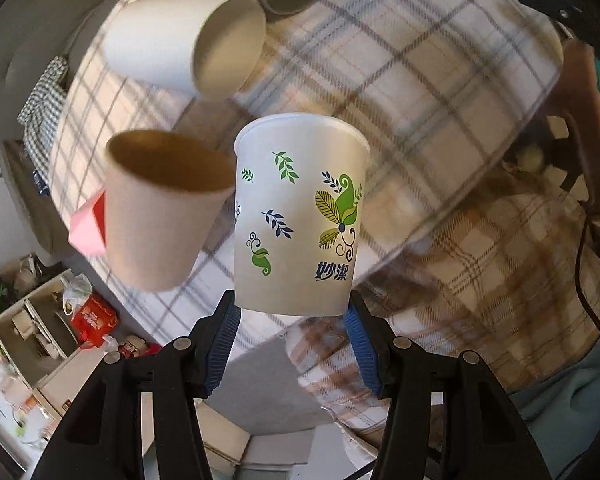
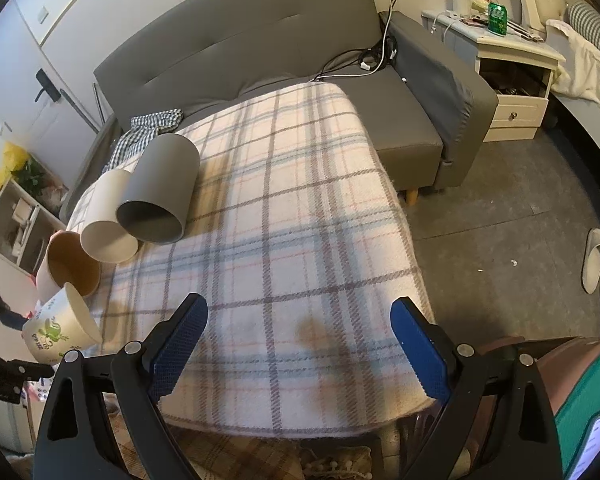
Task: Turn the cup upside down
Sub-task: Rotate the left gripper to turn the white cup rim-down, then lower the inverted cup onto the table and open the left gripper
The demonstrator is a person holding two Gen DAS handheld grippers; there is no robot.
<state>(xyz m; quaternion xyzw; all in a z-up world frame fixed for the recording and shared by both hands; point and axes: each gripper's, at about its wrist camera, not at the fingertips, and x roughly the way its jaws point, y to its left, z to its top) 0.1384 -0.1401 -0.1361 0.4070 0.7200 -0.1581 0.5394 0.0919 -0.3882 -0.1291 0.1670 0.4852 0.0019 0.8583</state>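
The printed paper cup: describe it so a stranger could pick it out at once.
On the plaid blanket, a row of cups runs along the left edge. The nearest one, the printed paper cup, is clamped at its base by the left gripper. Unlike the plain brown cup, white cup and grey cup, it bears green leaves.

We are in a home, in a room used for both living and sleeping. A grey fabric sofa (image 2: 260,60) stands behind a table covered with a checked cream blanket (image 2: 284,240). Beside the sofa we see a cream wooden nightstand (image 2: 512,80) with a green drink can (image 2: 497,18), then a bed with white bedding (image 2: 588,68). A pale slipper (image 2: 595,266) lies on the grey floor (image 2: 500,220).
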